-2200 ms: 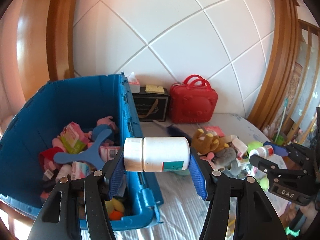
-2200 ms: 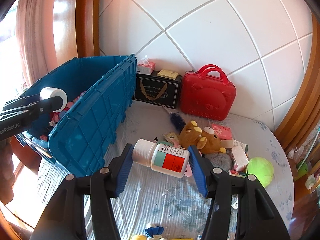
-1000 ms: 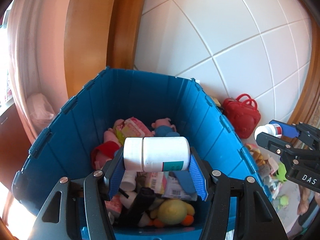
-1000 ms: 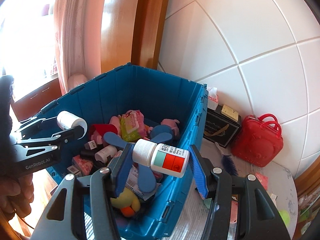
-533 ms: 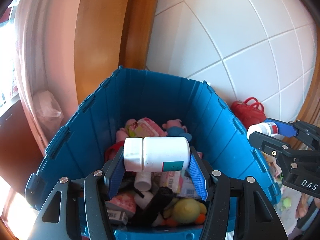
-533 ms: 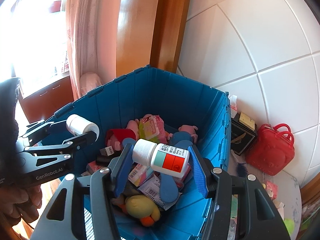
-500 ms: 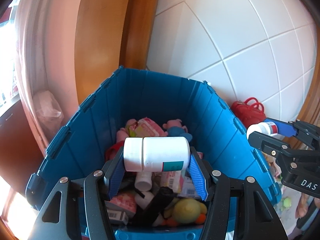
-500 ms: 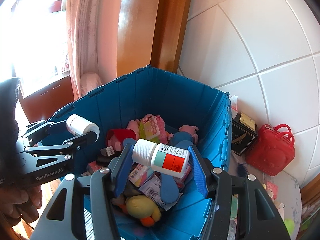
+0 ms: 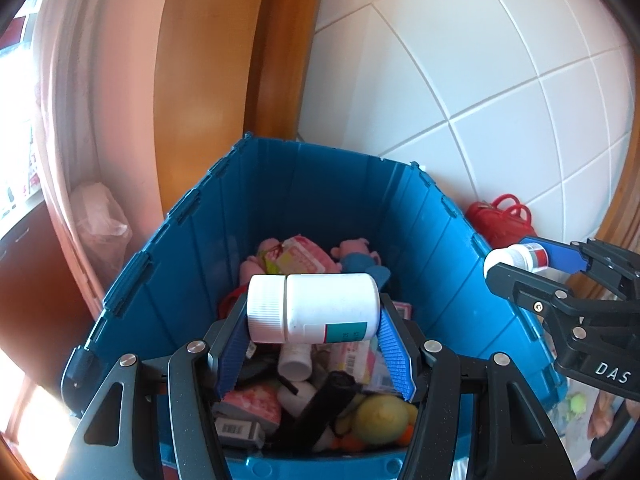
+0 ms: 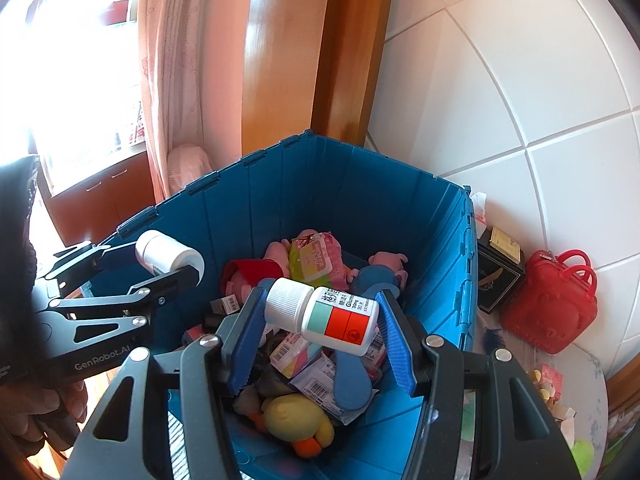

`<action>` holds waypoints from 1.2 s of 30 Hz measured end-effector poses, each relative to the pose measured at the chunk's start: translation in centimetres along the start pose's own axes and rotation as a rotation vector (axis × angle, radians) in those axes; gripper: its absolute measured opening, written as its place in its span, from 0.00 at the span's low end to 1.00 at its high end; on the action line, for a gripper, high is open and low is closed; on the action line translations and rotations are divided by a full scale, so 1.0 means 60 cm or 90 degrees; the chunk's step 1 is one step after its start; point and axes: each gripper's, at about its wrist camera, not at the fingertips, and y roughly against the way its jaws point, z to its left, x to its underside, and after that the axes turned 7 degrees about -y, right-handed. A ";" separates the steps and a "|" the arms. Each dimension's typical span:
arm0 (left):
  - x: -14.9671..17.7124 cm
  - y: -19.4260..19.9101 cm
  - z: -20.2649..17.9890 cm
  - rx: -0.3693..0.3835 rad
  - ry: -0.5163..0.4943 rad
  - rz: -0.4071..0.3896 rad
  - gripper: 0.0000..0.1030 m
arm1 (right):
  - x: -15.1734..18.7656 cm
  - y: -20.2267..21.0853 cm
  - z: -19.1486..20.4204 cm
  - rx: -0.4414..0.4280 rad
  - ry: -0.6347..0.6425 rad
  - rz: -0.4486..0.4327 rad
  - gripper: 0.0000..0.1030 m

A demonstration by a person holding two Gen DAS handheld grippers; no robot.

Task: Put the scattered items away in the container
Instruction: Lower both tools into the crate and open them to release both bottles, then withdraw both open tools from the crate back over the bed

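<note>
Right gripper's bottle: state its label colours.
Teal and red blocks on the white bottle, clearest in the right wrist view.

both wrist views, angled down, sharing bin

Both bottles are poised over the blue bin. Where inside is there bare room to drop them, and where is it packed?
The blue bin has almost no bare floor. The only blue patch showing lies by the near right wall, right of the yellow plush duck. Middle and far end are heaped with packets and pink plush toys. Free room is mainly above the heap, where both white bottles hang.
</note>
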 end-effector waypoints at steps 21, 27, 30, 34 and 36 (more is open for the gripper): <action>0.006 0.003 0.004 -0.019 0.043 0.001 0.99 | -0.001 0.020 -0.008 0.004 0.000 -0.021 1.00; 0.009 0.009 -0.023 -0.013 0.024 -0.003 0.99 | 0.012 0.037 -0.028 0.010 -0.016 -0.028 1.00; 0.011 0.008 -0.046 -0.005 0.011 0.001 0.99 | 0.026 0.051 -0.044 0.016 -0.027 -0.028 1.00; 0.011 0.015 -0.086 0.007 -0.010 -0.001 0.99 | 0.044 0.074 -0.075 0.026 -0.048 -0.035 1.00; 0.010 0.020 -0.108 0.010 -0.023 -0.004 0.99 | 0.055 0.087 -0.094 0.031 -0.056 -0.039 1.00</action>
